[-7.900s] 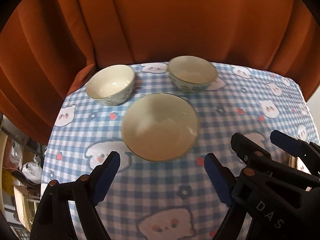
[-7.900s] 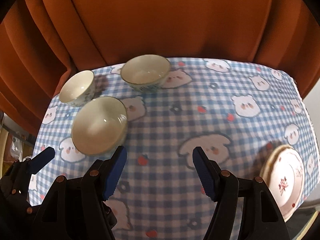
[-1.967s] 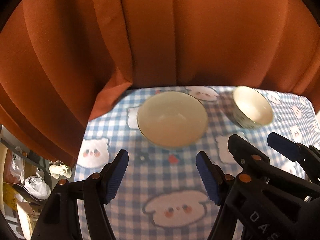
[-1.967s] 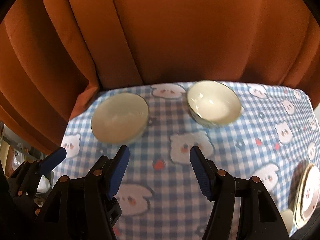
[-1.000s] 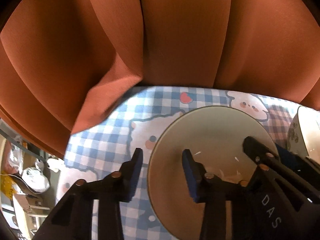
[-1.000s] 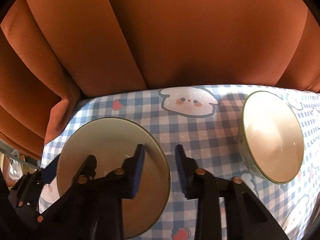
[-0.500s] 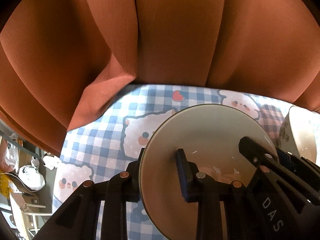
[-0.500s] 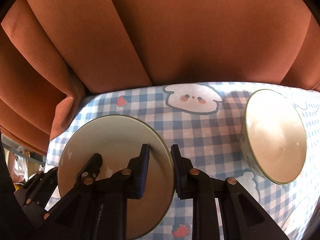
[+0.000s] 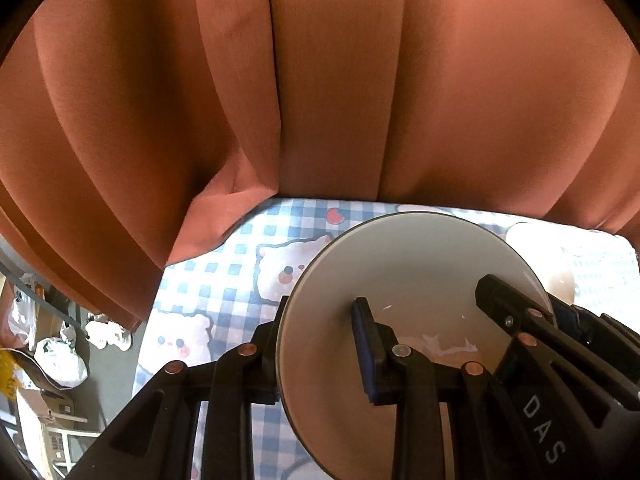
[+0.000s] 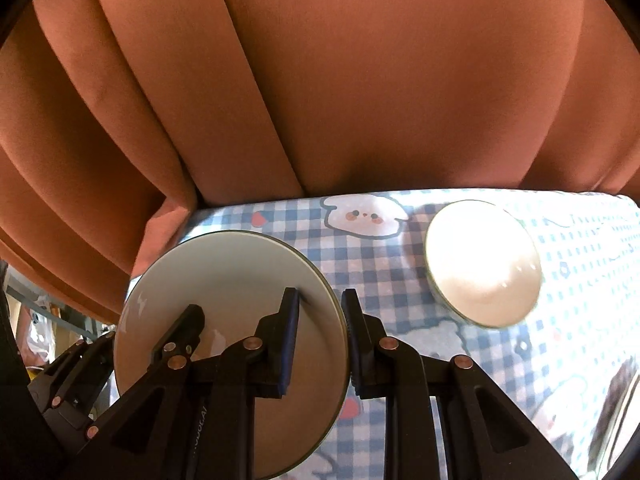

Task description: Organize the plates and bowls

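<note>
Right wrist: checked tablecloth [image 10: 384, 272], orange curtain [image 10: 360, 80] behind.

Home dining spot; cartoon-bear check tablecloth [image 10: 376, 264], rust curtains [image 10: 360, 80], floor clutter [image 9: 52, 360].

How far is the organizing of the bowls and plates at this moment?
Nothing looks stacked yet in these views. In hand: both grippers are shut on the large bowl, the left gripper on its left rim and the right gripper on its right rim, and the bowl seems clear of the checkered tablecloth. Left: the smaller bowl stands alone on the cloth; no plates are visible here.
</note>
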The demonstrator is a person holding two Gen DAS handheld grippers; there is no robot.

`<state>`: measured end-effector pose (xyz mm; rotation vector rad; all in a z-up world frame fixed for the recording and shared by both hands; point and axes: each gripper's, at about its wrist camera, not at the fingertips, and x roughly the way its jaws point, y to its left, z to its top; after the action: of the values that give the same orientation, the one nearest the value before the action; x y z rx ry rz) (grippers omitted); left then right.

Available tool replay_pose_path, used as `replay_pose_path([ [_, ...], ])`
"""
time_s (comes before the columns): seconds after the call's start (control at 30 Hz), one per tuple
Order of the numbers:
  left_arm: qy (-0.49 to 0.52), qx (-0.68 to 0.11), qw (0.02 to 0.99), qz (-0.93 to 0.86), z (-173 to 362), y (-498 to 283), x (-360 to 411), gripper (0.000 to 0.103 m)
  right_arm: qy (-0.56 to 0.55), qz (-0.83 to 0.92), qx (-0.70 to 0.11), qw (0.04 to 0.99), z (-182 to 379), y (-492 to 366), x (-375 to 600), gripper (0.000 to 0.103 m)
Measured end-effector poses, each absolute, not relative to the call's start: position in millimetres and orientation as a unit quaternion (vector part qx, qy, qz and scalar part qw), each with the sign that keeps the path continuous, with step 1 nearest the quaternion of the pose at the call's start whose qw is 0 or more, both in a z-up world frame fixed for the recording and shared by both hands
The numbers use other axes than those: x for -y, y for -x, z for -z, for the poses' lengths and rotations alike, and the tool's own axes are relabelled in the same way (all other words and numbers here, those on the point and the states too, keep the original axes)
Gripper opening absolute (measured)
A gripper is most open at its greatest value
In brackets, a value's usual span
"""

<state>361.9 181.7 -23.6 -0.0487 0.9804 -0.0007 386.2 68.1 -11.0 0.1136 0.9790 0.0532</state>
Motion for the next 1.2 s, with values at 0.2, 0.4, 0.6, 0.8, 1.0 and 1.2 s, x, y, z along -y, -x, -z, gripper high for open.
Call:
replay_pose_path([
  [0.2,0.02,-0.456,0.89,0.006,3.7,-335.9,-176.3,0.027,-0.053,-0.023,-0.45,0.891,-16.1,-348.5,-64.3,0.025],
  [0.4,0.02,-0.45,0.893,0.007,-12.0,-306.8,-168.3,0.027,-0.059,-0.021,-0.442,0.895,-34.6,-313.1,-56.2,0.025],
  [0.6,0.021,-0.442,0.896,0.014,-21.0,-279.0,-151.9,0.027,-0.063,-0.019,-0.435,0.898,-47.7,-283.2,-40.7,0.025],
  [0.8,0.015,-0.434,0.901,0.019,-23.9,-252.1,-127.3,0.027,-0.058,-0.015,-0.424,0.904,-54.0,-252.9,-19.0,0.025],
  [1.0,0.012,-0.434,0.901,0.014,-25.4,-225.2,-95.0,0.027,-0.06,-0.021,-0.42,0.905,-53.9,-224.5,11.9,0.025],
  [1.2,0.013,-0.433,0.901,0.007,-28.1,-201.0,-60.7,0.027,-0.056,-0.029,-0.42,0.906,-54.5,-200.7,46.2,0.025],
])
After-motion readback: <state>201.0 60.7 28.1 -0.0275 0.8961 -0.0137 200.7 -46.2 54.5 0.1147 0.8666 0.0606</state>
